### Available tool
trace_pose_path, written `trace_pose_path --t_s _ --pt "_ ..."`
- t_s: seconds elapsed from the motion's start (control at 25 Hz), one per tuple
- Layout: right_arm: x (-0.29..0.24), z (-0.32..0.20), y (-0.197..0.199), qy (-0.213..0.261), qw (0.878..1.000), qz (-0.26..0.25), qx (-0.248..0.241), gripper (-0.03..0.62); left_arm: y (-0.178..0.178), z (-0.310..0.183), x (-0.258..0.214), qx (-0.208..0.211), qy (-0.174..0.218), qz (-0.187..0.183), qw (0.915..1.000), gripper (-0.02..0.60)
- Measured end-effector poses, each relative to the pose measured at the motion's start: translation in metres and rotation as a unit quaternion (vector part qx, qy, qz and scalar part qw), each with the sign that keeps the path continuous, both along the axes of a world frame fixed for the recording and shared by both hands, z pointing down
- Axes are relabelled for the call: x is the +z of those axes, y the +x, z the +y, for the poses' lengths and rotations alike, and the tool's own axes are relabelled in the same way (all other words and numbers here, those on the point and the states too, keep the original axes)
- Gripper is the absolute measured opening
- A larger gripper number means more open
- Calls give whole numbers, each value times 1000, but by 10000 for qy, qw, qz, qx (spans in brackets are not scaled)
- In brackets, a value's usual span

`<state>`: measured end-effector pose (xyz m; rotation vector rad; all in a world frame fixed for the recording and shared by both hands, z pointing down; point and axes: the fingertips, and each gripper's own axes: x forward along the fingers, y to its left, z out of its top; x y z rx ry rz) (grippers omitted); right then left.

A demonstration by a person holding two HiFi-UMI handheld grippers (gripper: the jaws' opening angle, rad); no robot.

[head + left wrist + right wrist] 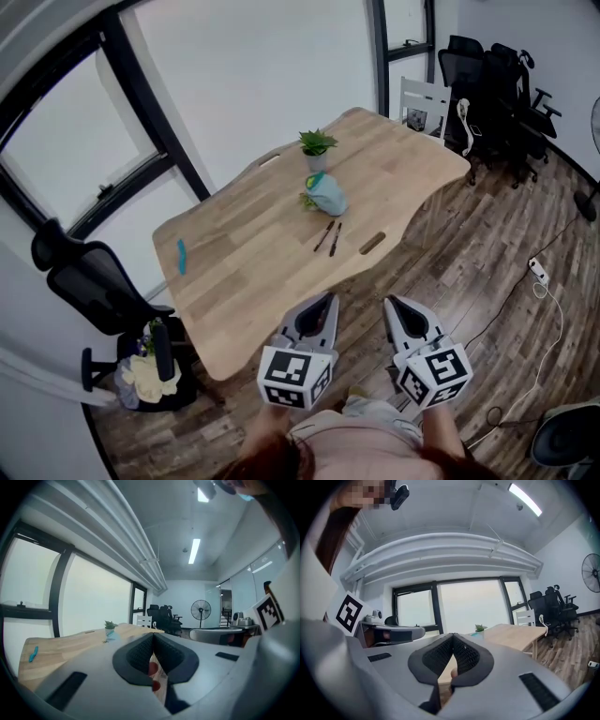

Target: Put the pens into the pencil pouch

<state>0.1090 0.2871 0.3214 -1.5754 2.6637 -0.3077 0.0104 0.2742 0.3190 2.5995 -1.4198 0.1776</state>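
Left hand-held gripper (pixel 327 300): closed on nothing, its pads pressed together, held short of the counter's (pixel 246 251) near edge.
Right hand-held gripper (pixel 393 306): also closed and empty, level, beside the left one and likewise off the counter.
Pens (pixel 329 238): two dark pens lay side by side on the wood, well ahead of both hand-held grippers and roughly in line with the gap between them.
Pencil pouch (pixel 328 194): a teal pouch lay beyond the pens, just in front of a small potted plant (pixel 317 145); whether its mouth was open could not be told.
Step in hand: by my reading, the approach; nothing had been picked up yet.
Doing it well: the jaws needed to part before coming down, not at the last instant. One pen at a time looked wiser, pinched across the barrel near its middle so it would not swing.
Approach side: since the pens lay close together, coming at the nearer one from its outer side should avoid nudging its neighbour.
Other gripper: probably best used to steady or hold open the pouch.
Risk: a thin round pen could roll away under a skewed pinch.
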Motion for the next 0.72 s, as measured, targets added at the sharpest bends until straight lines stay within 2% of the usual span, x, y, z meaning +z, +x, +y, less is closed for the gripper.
trace_pose_path --t_s 0.2,0.52,0.72 --pt "9 -24 15 -84 9999 -2 -103 0 8 -17 10 -121 -228 155 9995 3" --pt "20 -66 9 -227 9990 10 -389 0 3 -50 23 -286 -466 46 9985 3" --pt "29 -98 1 -329 9981 97 -518 2 -2 -87 29 -328 -520 17 9981 3"
